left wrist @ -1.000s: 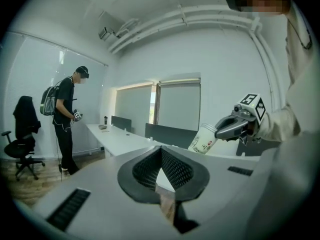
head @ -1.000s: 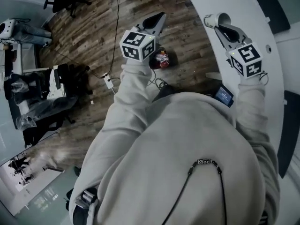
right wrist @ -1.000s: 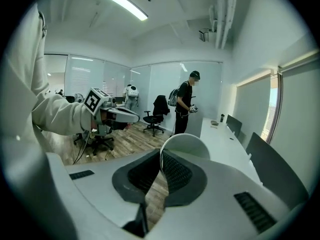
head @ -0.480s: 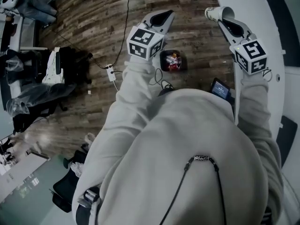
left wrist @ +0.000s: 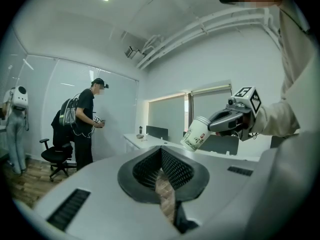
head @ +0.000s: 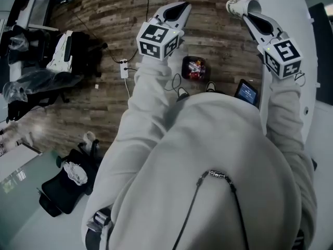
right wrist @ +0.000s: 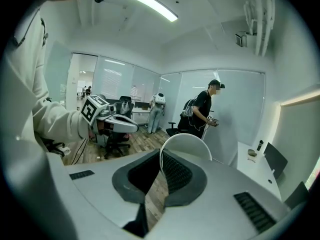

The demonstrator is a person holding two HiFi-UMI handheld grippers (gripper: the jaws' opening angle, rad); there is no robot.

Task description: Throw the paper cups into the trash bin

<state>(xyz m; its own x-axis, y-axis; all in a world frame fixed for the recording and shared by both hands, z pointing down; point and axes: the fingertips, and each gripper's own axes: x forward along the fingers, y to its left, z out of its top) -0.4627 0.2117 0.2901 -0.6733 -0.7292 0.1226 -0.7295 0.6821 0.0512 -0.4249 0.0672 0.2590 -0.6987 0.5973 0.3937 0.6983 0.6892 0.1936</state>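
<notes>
A wood floor (head: 104,87) spreads beside a white tabletop (head: 289,9), and a small dark bin (head: 185,66) stands on that floor, holding what may be red wrappers (head: 195,70). The left gripper (head: 177,12) hangs over the floor, jaws together and empty. The right gripper (head: 248,15) is clamped on the rim of a cup (head: 242,8), by the tabletop's edge and apart from the bin.
</notes>
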